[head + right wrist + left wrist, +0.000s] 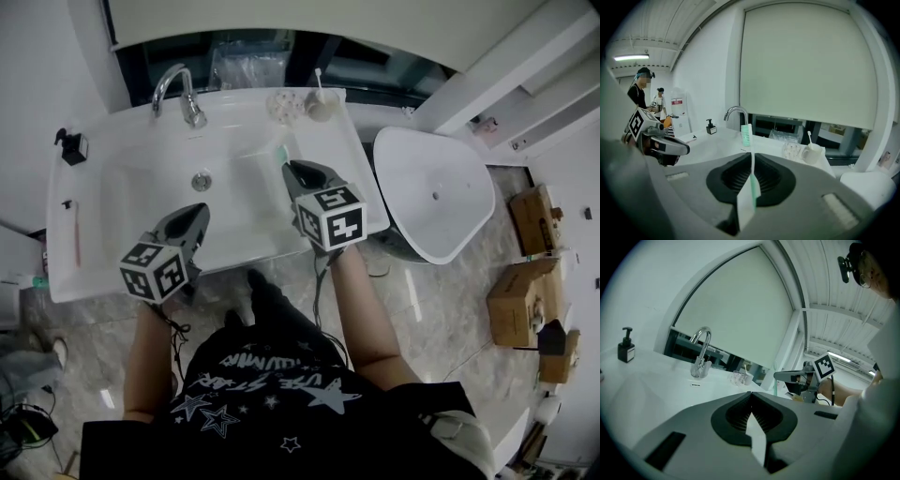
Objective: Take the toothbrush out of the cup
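Note:
My right gripper (292, 170) is shut on a green and white toothbrush (279, 155) over the right side of the basin. In the right gripper view the toothbrush (746, 135) stands up between the jaws, bristle head at the top. The white cup (319, 107) stands at the back right corner of the sink top, apart from the gripper, with a white stick in it. It shows as the white cup (811, 153) in the right gripper view. My left gripper (195, 216) is shut and empty above the sink's front edge, and its jaws meet with nothing between them in the left gripper view.
A chrome faucet (184, 96) stands at the back of the white sink (112, 272). A clear glass (281, 103) is beside the cup. A black soap dispenser (72, 146) and a red stick (76, 234) are at the left. A toilet (436, 192) and cardboard boxes (521, 300) stand to the right.

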`<action>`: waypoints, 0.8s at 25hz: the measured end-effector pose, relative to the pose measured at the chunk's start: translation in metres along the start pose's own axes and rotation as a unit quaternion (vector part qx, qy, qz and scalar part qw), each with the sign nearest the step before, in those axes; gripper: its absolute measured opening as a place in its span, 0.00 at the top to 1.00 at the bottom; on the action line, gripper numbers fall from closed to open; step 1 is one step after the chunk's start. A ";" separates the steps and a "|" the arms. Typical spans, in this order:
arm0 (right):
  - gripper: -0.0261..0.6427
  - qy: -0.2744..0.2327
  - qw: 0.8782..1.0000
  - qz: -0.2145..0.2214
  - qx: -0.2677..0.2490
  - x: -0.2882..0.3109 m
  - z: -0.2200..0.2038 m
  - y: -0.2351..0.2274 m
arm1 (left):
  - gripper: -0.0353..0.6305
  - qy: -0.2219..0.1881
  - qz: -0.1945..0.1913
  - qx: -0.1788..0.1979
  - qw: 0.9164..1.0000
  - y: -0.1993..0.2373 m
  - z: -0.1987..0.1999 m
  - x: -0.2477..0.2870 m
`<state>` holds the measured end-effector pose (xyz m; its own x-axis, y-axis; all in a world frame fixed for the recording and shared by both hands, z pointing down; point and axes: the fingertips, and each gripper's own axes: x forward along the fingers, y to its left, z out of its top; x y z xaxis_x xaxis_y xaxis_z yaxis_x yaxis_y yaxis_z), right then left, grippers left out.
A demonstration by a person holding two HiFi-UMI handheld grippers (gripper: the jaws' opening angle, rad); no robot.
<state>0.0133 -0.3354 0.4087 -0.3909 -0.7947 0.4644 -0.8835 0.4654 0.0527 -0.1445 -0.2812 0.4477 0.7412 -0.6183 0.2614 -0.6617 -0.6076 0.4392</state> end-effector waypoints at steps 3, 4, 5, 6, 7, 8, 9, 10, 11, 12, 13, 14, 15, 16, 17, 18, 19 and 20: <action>0.93 0.006 1.000 -0.002 0.004 -0.010 -0.011 0.007 | 0.94 -0.001 -0.002 -0.003 1.000 -0.003 -0.006 -0.006; 0.93 0.007 1.000 -0.001 0.006 -0.013 -0.014 0.009 | 0.94 -0.002 -0.001 -0.002 1.000 -0.004 -0.007 -0.008; 0.93 0.006 1.000 -0.001 0.008 -0.015 -0.016 0.010 | 0.94 -0.004 0.000 0.000 1.000 -0.006 -0.008 -0.010; 0.93 0.006 1.000 0.000 0.009 -0.016 -0.017 0.010 | 0.94 -0.005 0.002 0.004 1.000 -0.007 -0.008 -0.012; 0.93 0.004 1.000 0.002 0.010 -0.016 -0.017 0.011 | 0.94 -0.007 0.005 0.007 1.000 -0.008 -0.008 -0.013; 0.93 0.002 1.000 0.006 0.010 -0.016 -0.017 0.012 | 0.94 -0.008 0.008 0.009 1.000 -0.009 -0.008 -0.015; 0.93 -0.001 1.000 0.010 0.009 -0.016 -0.016 0.014 | 0.94 -0.010 0.011 0.009 1.000 -0.010 -0.008 -0.016; 0.93 -0.004 1.000 0.014 0.007 -0.017 -0.015 0.015 | 0.94 -0.014 0.014 0.006 1.000 -0.011 -0.006 -0.017; 0.93 -0.007 1.000 0.017 0.005 -0.018 -0.015 0.016 | 0.94 -0.019 0.017 0.003 1.000 -0.012 -0.004 -0.017; 0.93 -0.010 1.000 0.021 0.003 -0.021 -0.015 0.016 | 0.94 -0.023 0.021 0.003 1.000 -0.015 -0.002 -0.017; 0.93 -0.011 1.000 0.024 0.003 -0.024 -0.016 0.014 | 0.94 -0.026 0.026 0.005 0.999 -0.018 -0.001 -0.017; 0.93 -0.013 1.000 0.027 0.003 -0.029 -0.017 0.012 | 0.94 -0.028 0.030 0.009 0.999 -0.022 0.001 -0.017; 0.93 -0.015 0.999 0.031 0.005 -0.034 -0.019 0.011 | 0.94 -0.031 0.035 0.012 0.999 -0.027 0.002 -0.017; 0.93 -0.016 0.999 0.035 0.006 -0.039 -0.021 0.009 | 0.94 -0.034 0.041 0.014 0.998 -0.032 0.002 -0.017; 0.93 -0.016 0.999 0.040 0.007 -0.045 -0.025 0.007 | 0.94 -0.037 0.046 0.015 0.998 -0.037 0.003 -0.018; 0.93 -0.016 0.999 0.044 0.008 -0.051 -0.029 0.006 | 0.94 -0.039 0.052 0.016 0.998 -0.043 0.002 -0.019; 0.93 -0.017 0.999 0.049 0.009 -0.056 -0.033 0.004 | 0.94 -0.040 0.057 0.017 0.997 -0.048 0.000 -0.020; 0.93 -0.017 0.998 0.053 0.011 -0.062 -0.037 0.003 | 0.94 -0.040 0.062 0.017 0.997 -0.054 -0.002 -0.021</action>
<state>0.0445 -0.2705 0.4128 -0.4910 -0.7539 0.4366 -0.8416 0.5399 -0.0142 -0.1237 -0.2346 0.4206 0.6432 -0.7266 0.2415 -0.7520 -0.5404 0.3774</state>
